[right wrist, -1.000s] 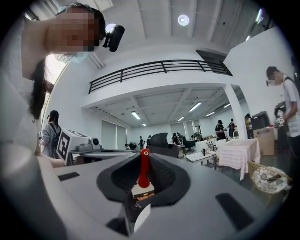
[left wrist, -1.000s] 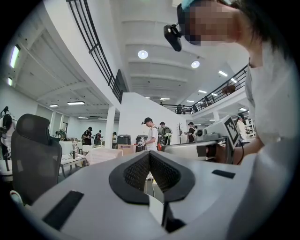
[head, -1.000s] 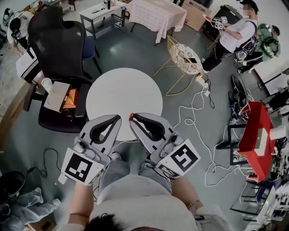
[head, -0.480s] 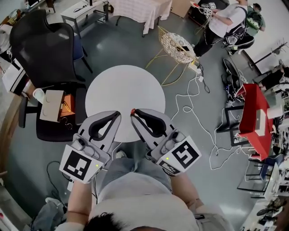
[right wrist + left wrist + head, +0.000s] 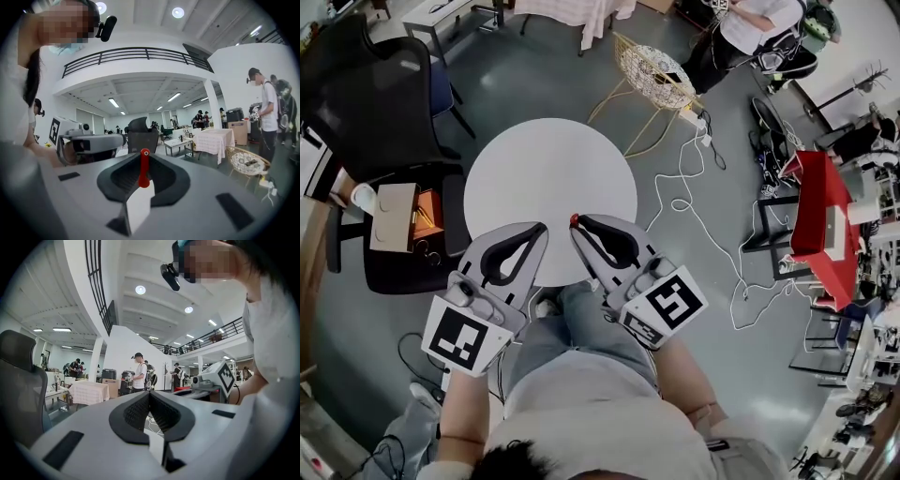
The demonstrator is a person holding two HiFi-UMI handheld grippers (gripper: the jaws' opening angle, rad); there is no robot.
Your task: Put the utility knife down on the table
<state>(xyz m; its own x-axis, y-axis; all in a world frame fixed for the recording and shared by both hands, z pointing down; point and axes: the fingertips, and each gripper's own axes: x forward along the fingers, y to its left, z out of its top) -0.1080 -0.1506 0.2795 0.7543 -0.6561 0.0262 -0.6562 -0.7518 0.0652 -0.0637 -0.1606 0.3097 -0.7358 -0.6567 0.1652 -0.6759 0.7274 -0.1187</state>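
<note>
utility knife (image 5: 143,169): slim red body, clamped between the jaws of the right gripper (image 5: 144,155), rounded end poking just past the jaw tips; in the head view visible only as a small red tip at that gripper's nose. position: held in the air over the near edge of the counter (image 5: 534,159), a round white top with nothing on it; not touching the surface as far as the head view shows. left gripper (image 5: 149,394): jaws pressed together with nothing between them, held just beside the right gripper, level with it and pointing the same way, over the same near edge. both gripper views: look out across the hall, not down at the counter, so both tools judged to be held roughly level. surroundings: black office chair (image 5: 366,103) left of the counter with a cardboard box (image 5: 394,202) on its seat; yellow wire chair (image 5: 654,70) beyond the counter; white cables (image 5: 694,202) trailing over the grey floor; red stand (image 5: 820,220) far right; standing person (image 5: 750,19) at the top edge. task status: knife in hand and carried to the counter, placing not yet done. outstanding, by judgement: lower the right gripper until the knife rests on the top, part the jaws, draw clear.
</note>
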